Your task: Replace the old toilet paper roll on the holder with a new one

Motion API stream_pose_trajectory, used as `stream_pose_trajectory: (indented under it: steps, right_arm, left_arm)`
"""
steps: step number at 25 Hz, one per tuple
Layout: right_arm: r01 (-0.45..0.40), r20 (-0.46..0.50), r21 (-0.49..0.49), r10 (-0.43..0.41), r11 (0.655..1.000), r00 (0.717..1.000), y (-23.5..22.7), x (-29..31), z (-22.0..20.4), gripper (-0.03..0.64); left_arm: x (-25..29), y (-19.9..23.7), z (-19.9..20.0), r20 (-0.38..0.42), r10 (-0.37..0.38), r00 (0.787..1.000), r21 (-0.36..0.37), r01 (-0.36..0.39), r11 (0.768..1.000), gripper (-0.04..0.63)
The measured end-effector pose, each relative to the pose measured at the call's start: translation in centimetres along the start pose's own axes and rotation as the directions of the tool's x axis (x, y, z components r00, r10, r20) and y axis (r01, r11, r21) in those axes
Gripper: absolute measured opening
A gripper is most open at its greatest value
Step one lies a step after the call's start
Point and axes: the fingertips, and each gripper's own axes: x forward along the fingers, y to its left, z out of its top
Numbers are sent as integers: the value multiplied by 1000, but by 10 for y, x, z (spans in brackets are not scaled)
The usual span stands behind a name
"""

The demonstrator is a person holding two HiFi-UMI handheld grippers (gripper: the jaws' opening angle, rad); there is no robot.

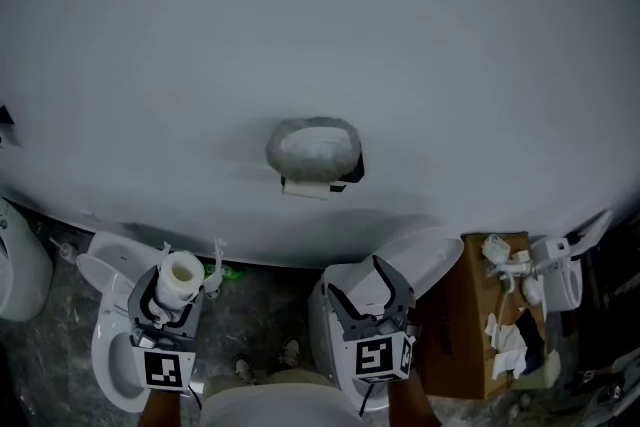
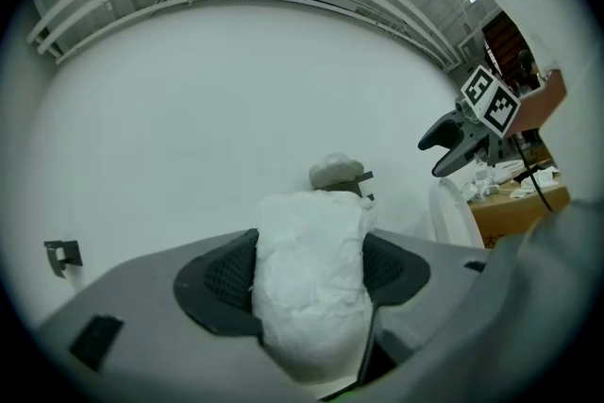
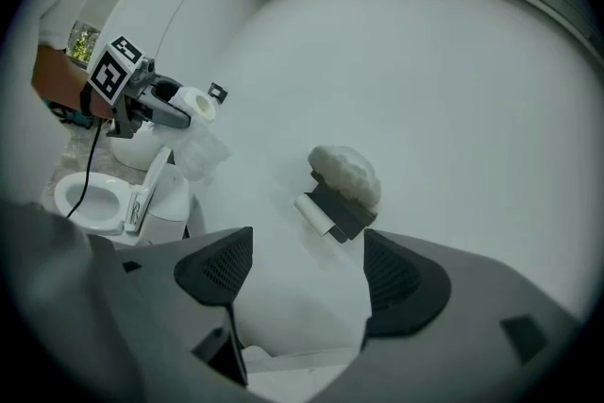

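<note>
On the white wall hangs the covered holder (image 1: 316, 151), with the small old roll (image 1: 305, 185) just under its hood. The holder (image 3: 345, 179) and old roll (image 3: 312, 212) also show in the right gripper view, and only the holder (image 2: 337, 173) in the left gripper view. My left gripper (image 1: 180, 288) is shut on the new roll (image 1: 181, 272), a white roll in thin wrap (image 2: 311, 283) that fills the gap between its pads. My right gripper (image 1: 354, 277) stands open with nothing between its jaws (image 3: 307, 283), well short of the wall.
A white toilet (image 1: 112, 345) sits under my left gripper and a second one (image 1: 425, 260) under my right. A cardboard box (image 1: 470, 330) with white fittings stands at the right. A small dark bracket (image 2: 62, 252) is fixed low on the wall.
</note>
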Motion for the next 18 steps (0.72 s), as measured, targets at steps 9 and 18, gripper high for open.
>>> stream_pose_trajectory:
  steps: [9, 18]
  right_arm:
    - [-70, 59, -180, 81, 981, 995, -17, 72, -3, 337]
    - [-46, 38, -311, 61, 949, 997, -16, 140, -15, 337]
  left_arm:
    - [30, -11, 13, 2, 27, 1000, 2, -27, 1000, 299]
    - [42, -16, 15, -7, 44, 999, -46, -44, 998, 299]
